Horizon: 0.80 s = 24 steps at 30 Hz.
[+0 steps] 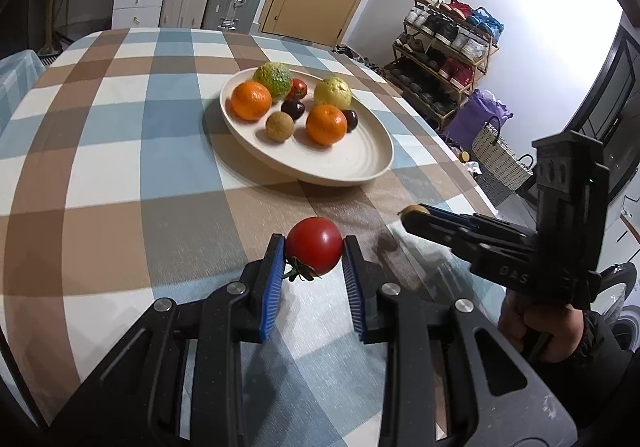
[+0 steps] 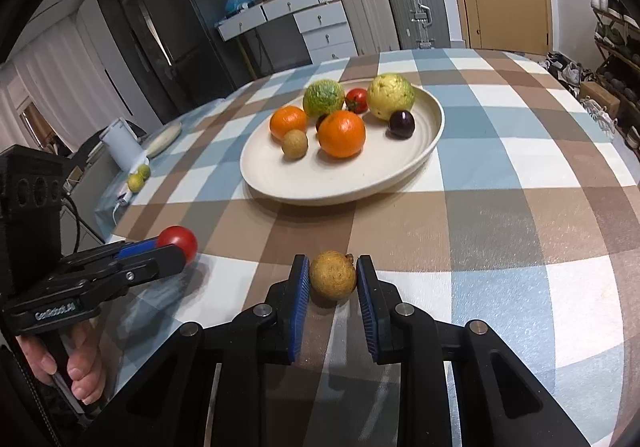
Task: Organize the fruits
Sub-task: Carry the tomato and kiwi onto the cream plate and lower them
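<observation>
My left gripper [image 1: 314, 253] is shut on a red tomato [image 1: 314, 250] just above the checked tablecloth; the same tomato [image 2: 178, 241] shows at the left of the right wrist view. My right gripper [image 2: 333, 277] is shut on a small brown-yellow round fruit [image 2: 333, 275], whose tip [image 1: 414, 211] peeks out in the left wrist view. Farther back stands a cream plate [image 1: 360, 163] [image 2: 320, 183] holding two oranges [image 2: 342, 134], a green bumpy fruit [image 2: 323, 98], a yellow-green guava [image 2: 390, 95], a small tomato [image 2: 357, 100], dark plums [image 2: 401, 123] and a brown longan-like fruit [image 2: 295, 143].
The round table [image 1: 100, 167] wears a blue, brown and white checked cloth. A person's hand [image 2: 76, 363] grips the left tool's handle. Off the table's left edge sit a white jug [image 2: 122, 149] and two small green-yellow fruits [image 2: 138, 177]. Suitcases, drawers, a door and a shoe rack [image 1: 448, 47] stand behind.
</observation>
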Motion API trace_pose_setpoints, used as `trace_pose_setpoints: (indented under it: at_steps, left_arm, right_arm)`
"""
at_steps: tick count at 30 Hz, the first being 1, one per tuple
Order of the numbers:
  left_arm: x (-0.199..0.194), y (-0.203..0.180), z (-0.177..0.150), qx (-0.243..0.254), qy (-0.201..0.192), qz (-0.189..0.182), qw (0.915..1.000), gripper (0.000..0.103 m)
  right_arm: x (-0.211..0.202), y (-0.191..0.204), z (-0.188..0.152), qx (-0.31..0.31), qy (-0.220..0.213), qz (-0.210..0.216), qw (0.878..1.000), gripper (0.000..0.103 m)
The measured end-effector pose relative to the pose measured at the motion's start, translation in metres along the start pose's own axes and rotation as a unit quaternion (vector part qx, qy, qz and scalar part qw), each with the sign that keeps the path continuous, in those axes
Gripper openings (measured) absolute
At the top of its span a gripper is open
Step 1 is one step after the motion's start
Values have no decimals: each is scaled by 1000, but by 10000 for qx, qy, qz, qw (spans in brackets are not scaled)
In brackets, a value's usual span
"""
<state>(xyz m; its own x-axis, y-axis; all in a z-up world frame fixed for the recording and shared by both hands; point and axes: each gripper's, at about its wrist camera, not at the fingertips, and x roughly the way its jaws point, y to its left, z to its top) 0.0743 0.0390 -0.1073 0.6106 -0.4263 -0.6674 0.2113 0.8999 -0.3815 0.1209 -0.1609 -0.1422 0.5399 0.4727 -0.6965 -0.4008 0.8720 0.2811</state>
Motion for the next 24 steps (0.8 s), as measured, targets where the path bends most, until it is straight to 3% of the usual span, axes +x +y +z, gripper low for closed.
trace_pose_setpoints:
  at_steps: [9, 24]
  left_arm:
    - [9, 3, 31, 47, -66, 114, 9999, 26]
    - [48, 20, 79, 20, -10, 168, 9999, 26]
  right_arm:
    - [-8, -4, 13, 36, -235, 259, 9994, 25]
    - [20, -1, 47, -91, -166, 612, 9979, 25]
